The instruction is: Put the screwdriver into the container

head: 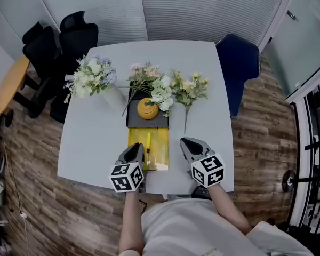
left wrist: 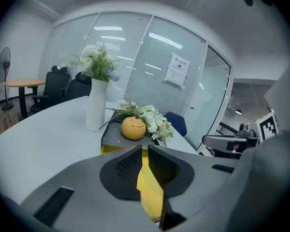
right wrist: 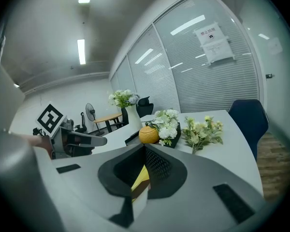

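Screwdriver (head: 148, 143) lies in yellow container (head: 134, 145); wall notice (left wrist: 178, 75) print unreadable.

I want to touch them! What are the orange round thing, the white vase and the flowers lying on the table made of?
The orange round thing looks matte and finely bumpy, maybe ceramic or plastic. The white vase is smooth with a soft shine, probably ceramic. The flowers lying on the table look like fabric-and-plastic fakes: pale, tidy, no water. I can't be sure.
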Demonstrator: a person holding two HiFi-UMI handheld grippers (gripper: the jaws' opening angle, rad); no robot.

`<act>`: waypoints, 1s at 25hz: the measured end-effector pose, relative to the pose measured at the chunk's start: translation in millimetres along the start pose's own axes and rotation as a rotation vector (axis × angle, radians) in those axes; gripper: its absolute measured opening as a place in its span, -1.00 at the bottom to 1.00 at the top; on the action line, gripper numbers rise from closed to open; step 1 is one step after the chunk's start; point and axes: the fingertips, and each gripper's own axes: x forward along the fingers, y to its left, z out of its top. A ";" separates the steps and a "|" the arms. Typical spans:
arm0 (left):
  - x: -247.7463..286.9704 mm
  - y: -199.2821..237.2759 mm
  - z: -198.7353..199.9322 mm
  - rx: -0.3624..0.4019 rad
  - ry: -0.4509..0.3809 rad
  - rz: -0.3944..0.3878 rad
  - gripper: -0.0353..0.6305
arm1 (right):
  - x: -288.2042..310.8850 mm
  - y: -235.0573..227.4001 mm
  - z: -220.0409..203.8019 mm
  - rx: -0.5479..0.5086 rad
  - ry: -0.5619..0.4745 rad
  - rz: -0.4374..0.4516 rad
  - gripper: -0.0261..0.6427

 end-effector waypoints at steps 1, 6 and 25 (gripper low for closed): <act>-4.0 -0.4 0.6 0.005 -0.008 0.003 -0.77 | -1.7 1.9 1.1 0.000 -0.006 0.001 -0.88; -22.1 0.7 0.1 0.014 -0.039 0.021 -0.81 | -8.6 13.3 5.1 -0.017 -0.033 0.007 -0.88; -40.5 -8.4 1.2 0.036 -0.074 0.021 -0.86 | -25.2 25.9 4.7 -0.026 -0.055 0.010 -0.88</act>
